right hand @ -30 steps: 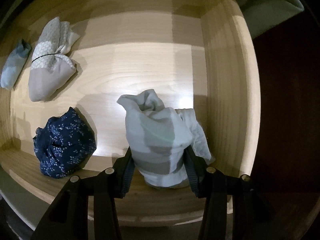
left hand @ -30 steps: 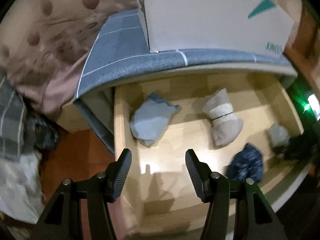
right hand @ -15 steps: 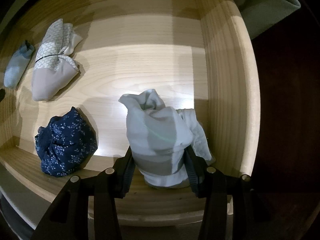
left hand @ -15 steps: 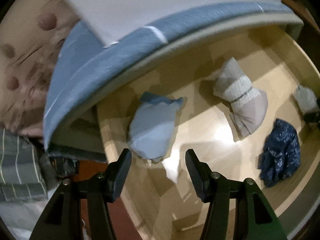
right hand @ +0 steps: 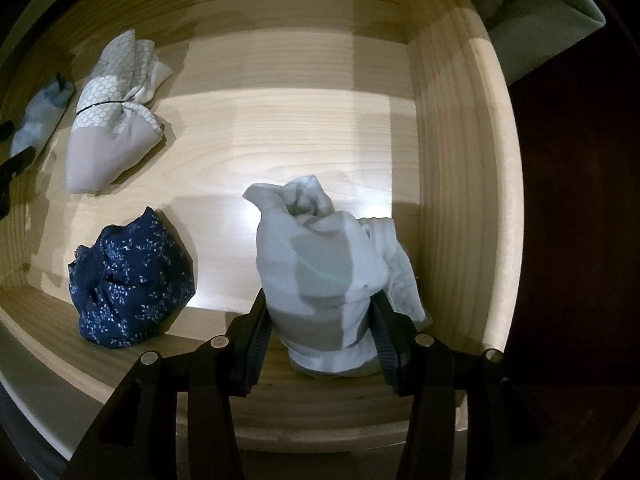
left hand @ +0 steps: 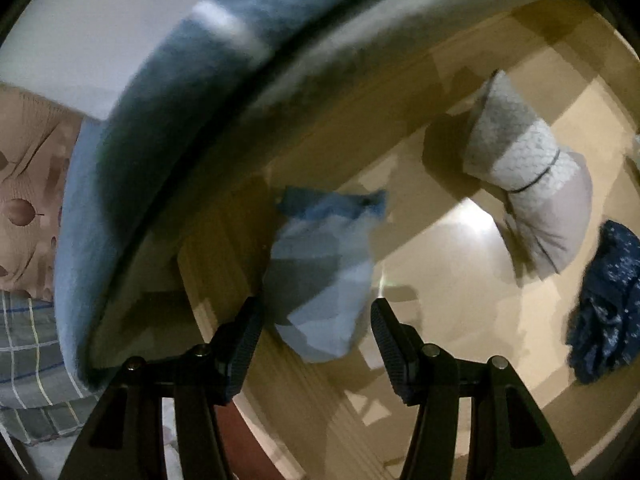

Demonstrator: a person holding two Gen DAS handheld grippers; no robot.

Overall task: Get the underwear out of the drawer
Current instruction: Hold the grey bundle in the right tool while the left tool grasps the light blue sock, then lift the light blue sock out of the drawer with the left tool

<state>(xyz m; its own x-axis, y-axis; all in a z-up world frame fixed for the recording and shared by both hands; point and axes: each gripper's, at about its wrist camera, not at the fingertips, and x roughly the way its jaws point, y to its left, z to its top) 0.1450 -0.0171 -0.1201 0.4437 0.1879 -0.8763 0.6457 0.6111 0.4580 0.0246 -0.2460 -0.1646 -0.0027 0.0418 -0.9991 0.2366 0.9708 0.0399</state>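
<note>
**Two grippers over bundled underwear in an open wooden drawer**

Inside the pale wooden drawer point(right hand: 452, 168), four rolled bundles of underwear are seen lying on the floor panel. Near the front right corner, a pale grey-green bundle point(right hand: 320, 264) is stood on end between the fingers of the right gripper point(right hand: 322, 320), which is pointed straight down into the drawer. Both ribbed pads are pressed against the lower part of this bundle, so it is held at a moderate opening. To its left, near the front wall and apart from it, a navy bundle with a small white print point(right hand: 128, 280) is found. Further back on the left, a grey bundle with a honeycomb pattern point(right hand: 112, 116), tied round the middle with a thin dark band, is laid at a slant. At the far left, a light blue bundle point(right hand: 40, 116) is only partly visible.

In the left wrist view, which is blurred, the left gripper point(left hand: 316, 336) is held wide open, with the light blue bundle point(left hand: 320, 276) framed between its fingers. No contact between pads and cloth is shown; the bundle is seen lying on the drawer floor point(left hand: 440, 280) close to the left wall. The honeycomb bundle point(left hand: 532, 188) and the navy bundle point(left hand: 608, 304) are seen to the right. Above the drawer, a blue-grey fabric edge with a white stripe point(left hand: 172, 92) is curved across the view, and checked cloth point(left hand: 24, 352) is glimpsed at the lower left.
</note>
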